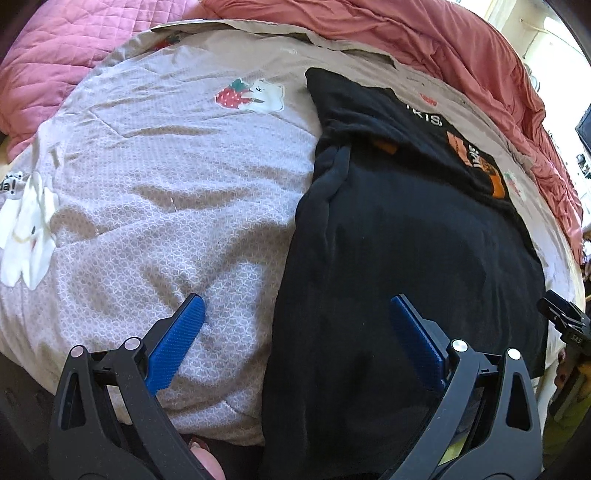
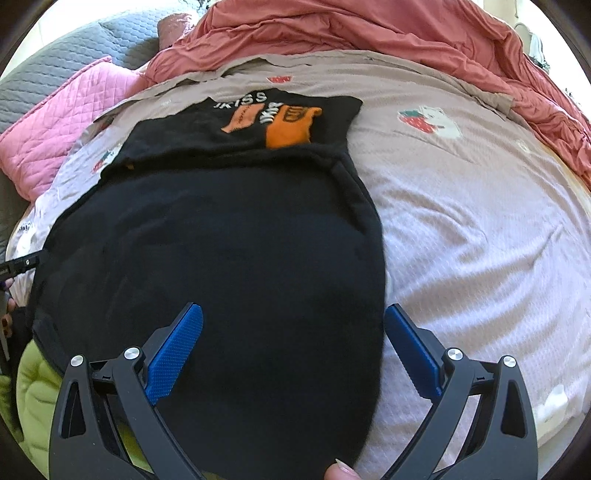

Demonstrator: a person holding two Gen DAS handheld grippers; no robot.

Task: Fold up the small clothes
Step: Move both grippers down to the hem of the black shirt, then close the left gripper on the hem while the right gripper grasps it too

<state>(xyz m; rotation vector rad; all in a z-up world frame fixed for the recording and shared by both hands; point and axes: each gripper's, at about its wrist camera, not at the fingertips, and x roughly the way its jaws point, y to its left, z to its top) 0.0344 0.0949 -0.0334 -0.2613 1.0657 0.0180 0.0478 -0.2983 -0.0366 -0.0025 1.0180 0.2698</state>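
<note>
A black T-shirt point(image 1: 406, 236) with an orange and white print point(image 1: 476, 158) lies on the bed, its near part folded over so the print shows only at the far end. The same black T-shirt point(image 2: 229, 251) fills the middle of the right wrist view, with its print point(image 2: 284, 122) at the top. My left gripper point(image 1: 295, 314) is open over the shirt's left edge, one blue finger above the bedsheet, the other above the shirt. My right gripper point(image 2: 293, 321) is open over the shirt's right edge. Neither holds anything.
The bed has a beige patterned sheet point(image 1: 166, 177) with strawberry and bear patches point(image 1: 251, 96). A coral blanket point(image 1: 424, 33) is bunched along the far side and a pink quilted pillow point(image 2: 55, 133) lies at the left. Green fabric point(image 2: 37, 398) shows at the bed's near edge.
</note>
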